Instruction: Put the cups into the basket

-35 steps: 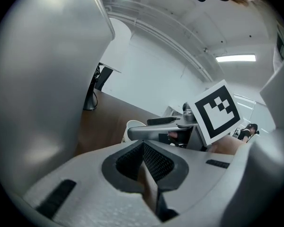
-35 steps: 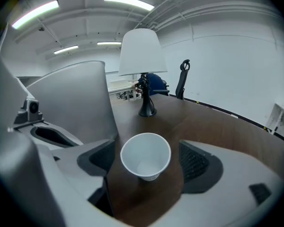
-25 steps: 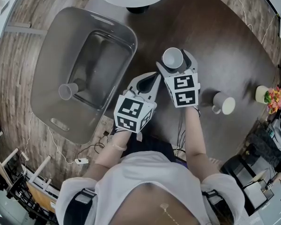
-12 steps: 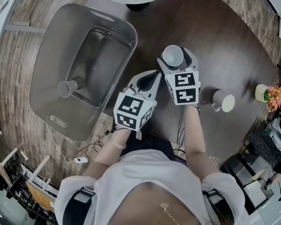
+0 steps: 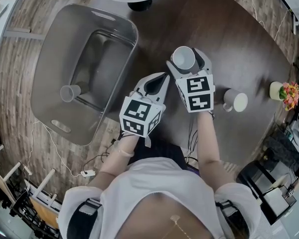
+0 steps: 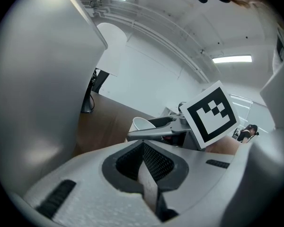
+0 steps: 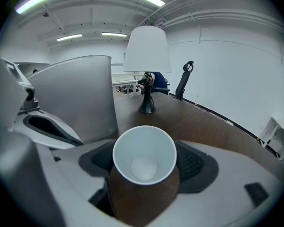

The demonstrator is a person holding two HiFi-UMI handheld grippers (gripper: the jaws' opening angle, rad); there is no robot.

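My right gripper (image 5: pixel 188 63) holds the cup (image 7: pixel 144 157) upright, jaws clamped on its sides above the surface (image 5: pixel 229 44), and the basket (image 5: pixel 55 44) lies to its left, past my left gripper (image 5: pixel 161 79), whose jaws are pressed together on nothing.

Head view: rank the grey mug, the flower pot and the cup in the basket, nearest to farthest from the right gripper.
1. Grey mug, on the table just right of the right gripper.
2. Flower pot, farther right near the table edge.
3. Cup, far left, inside the basket.
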